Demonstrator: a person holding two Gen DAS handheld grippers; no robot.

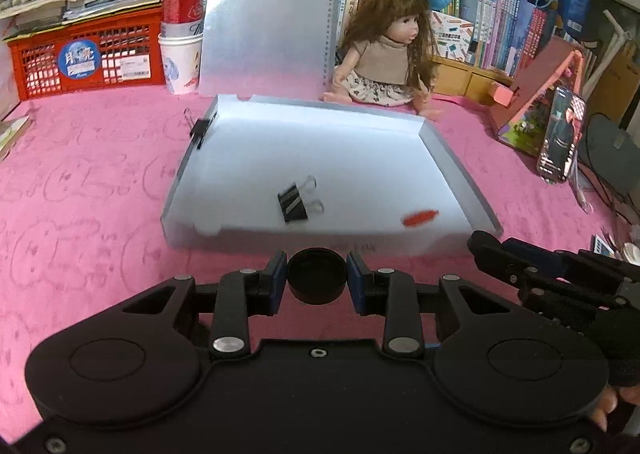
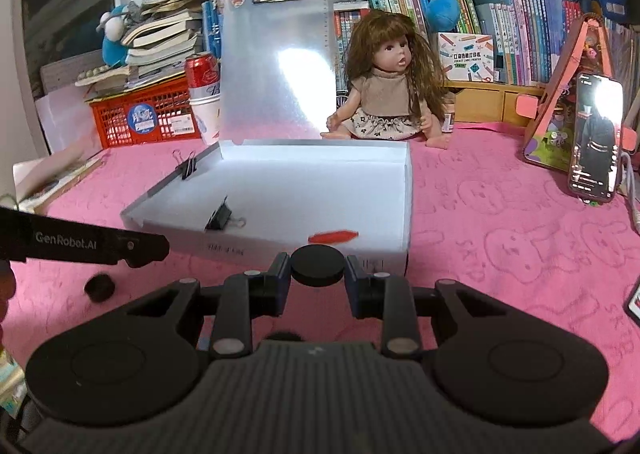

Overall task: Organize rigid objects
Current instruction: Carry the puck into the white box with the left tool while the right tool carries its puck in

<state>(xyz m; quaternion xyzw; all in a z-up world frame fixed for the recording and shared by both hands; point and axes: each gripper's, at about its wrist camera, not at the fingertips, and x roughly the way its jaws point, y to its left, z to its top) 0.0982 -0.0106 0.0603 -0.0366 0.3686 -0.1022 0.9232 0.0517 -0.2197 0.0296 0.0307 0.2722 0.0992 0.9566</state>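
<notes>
The left gripper [image 1: 317, 281] was clamped narrowly on an open-side-up black cap [image 1: 316, 278]; the right gripper [image 2: 317, 268] likewise pinched a flat black cap [image 2: 317, 265]. Beyond them lay the open white box [image 1: 452, 158], holding a binder clip [image 1: 294, 203].

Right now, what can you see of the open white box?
The white box is shallow, rectangular, translucent plastic by the look. It lies flat on the pink cloth; its lid stands upright behind. One binder clip grips the left wall. Another binder clip and a red piece lie inside.
</notes>
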